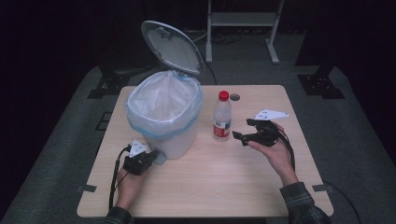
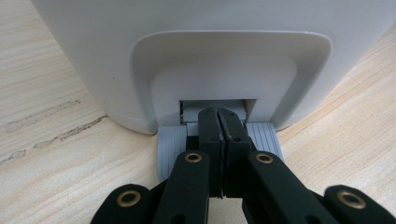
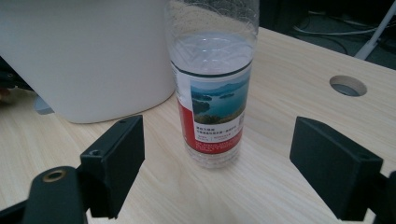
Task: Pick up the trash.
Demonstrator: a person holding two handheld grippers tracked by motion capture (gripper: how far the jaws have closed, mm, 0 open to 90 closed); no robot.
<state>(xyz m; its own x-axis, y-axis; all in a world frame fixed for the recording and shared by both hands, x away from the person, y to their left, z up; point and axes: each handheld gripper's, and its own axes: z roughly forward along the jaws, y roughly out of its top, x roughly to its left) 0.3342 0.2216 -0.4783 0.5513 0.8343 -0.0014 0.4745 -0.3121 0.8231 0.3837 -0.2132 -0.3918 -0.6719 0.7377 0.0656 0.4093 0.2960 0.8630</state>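
Note:
A white pedal bin (image 1: 163,123) with a clear liner stands on the left half of the table, its lid (image 1: 173,46) tipped up. My left gripper (image 1: 152,156) is shut with nothing between its jaws. In the left gripper view, that gripper (image 2: 222,128) rests its tips on the grey pedal (image 2: 170,149) at the bin's foot (image 2: 224,70). A clear water bottle (image 1: 222,116) with a red cap and a red label stands upright right of the bin. My right gripper (image 1: 243,129) is open, just right of the bottle. The bottle (image 3: 212,93) stands untouched ahead of this gripper (image 3: 219,158).
The wooden table (image 1: 210,182) has a round cable hole (image 1: 235,97) behind the bottle, seen as well in the right gripper view (image 3: 348,85). Bare wood lies in front of the bin and the bottle. A metal frame (image 1: 243,28) stands on the floor beyond the table.

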